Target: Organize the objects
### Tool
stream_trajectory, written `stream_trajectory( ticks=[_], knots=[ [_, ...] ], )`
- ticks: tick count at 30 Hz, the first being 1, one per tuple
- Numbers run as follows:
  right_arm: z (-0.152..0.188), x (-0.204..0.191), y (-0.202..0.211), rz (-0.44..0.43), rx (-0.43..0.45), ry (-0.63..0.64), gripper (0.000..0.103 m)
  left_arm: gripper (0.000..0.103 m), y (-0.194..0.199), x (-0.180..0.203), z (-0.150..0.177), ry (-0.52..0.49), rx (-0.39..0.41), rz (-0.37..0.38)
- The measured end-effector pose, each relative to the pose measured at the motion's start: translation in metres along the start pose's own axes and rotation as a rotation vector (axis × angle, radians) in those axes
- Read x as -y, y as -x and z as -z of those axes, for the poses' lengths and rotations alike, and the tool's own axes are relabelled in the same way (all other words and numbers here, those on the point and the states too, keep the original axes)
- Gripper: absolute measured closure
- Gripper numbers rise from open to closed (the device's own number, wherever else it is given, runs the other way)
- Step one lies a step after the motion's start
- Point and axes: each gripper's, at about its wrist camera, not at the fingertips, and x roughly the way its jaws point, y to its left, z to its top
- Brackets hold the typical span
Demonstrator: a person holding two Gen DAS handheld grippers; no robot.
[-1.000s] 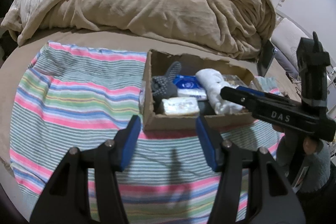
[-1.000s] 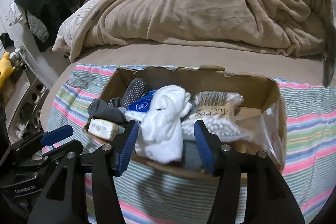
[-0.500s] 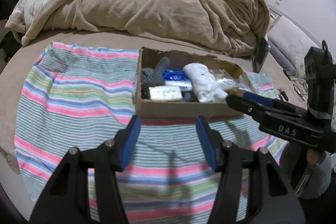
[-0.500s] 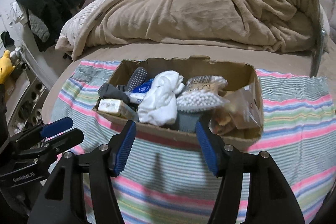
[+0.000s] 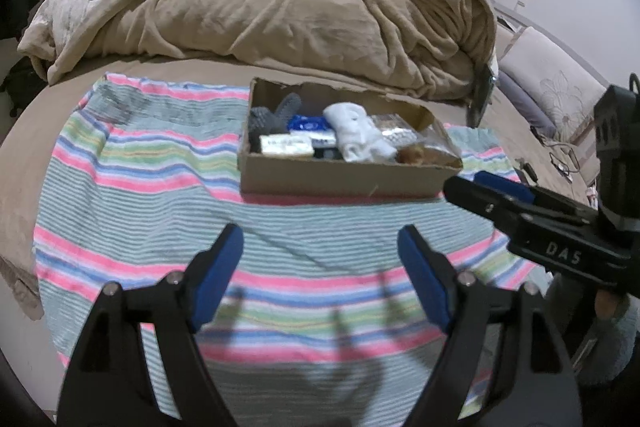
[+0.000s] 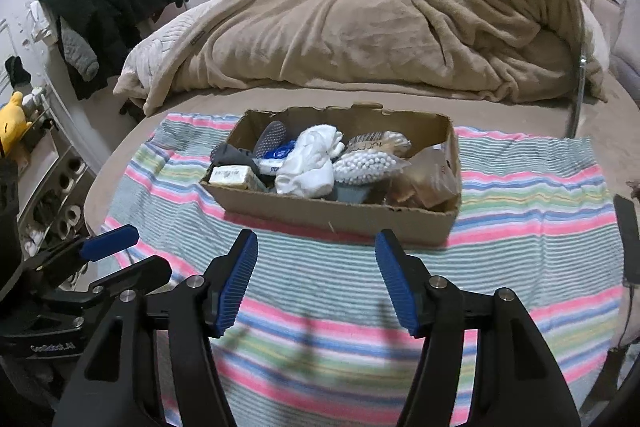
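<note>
The cardboard box sat on the striped towel spread over the bed, well ahead of my left gripper and right gripper, whose jaws were both opening with nothing between them. I judged the box light but floppy-walled, best taken by its long near wall. The white sock bundle looked soft, the small packet perhaps stiffer, though blur left me unsure; a tan blanket filled the room behind.
</note>
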Motion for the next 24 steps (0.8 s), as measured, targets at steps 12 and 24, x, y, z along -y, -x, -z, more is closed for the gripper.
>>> stream_trajectory(
  ticks=[12,24],
  knots=[
    [0.027,-0.004,0.039,0.02,0.026,-0.001,0.035,0.022,0.025,0.018,0.022,-0.033,0.006,0.008],
    [0.049,-0.013,0.065,0.037,0.049,-0.012,0.035,0.022,0.056,0.028,0.035,-0.071,0.03,-0.01]
  ],
)
